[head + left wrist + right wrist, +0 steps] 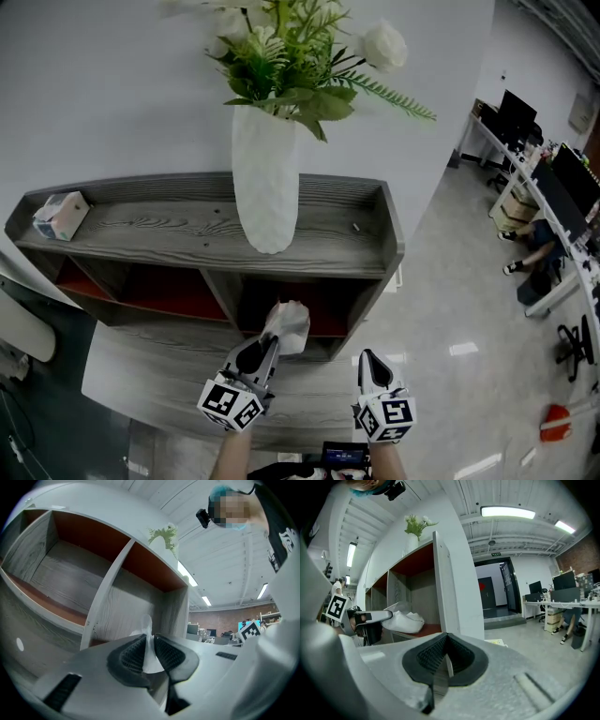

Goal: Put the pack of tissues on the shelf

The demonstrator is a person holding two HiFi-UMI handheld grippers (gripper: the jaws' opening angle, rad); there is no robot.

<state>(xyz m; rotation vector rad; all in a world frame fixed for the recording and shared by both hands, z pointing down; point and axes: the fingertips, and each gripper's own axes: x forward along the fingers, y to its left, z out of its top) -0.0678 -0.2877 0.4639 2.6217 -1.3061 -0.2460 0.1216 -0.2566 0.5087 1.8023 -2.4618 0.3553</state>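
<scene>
The grey wooden shelf (141, 230) stood straight ahead of both tools, its lower compartments lined in red. Its upright divider (105, 602) rose just left of the left tool's tips, and its end wall (457, 573) stood directly in front of the right tool. On the top board, above and beyond the left tool, a tall white vase (266, 178) of green leaves and white flowers stood upright. Office desks (553, 202) with monitors lay far off to the right of the right tool. A small tissue box (60, 215) sat at the top board's far left end, well apart from both tools.

The left tool (267, 349) pointed level into the right-hand compartment, its jaws nearly together and pinching a thin flap of the pack of tissues (289, 323). The pack's white bulk hung just past the tips at the compartment's mouth. The right tool (368, 356) hovered beside it to the right, jaws pressed together with nothing between them, touching nothing.
</scene>
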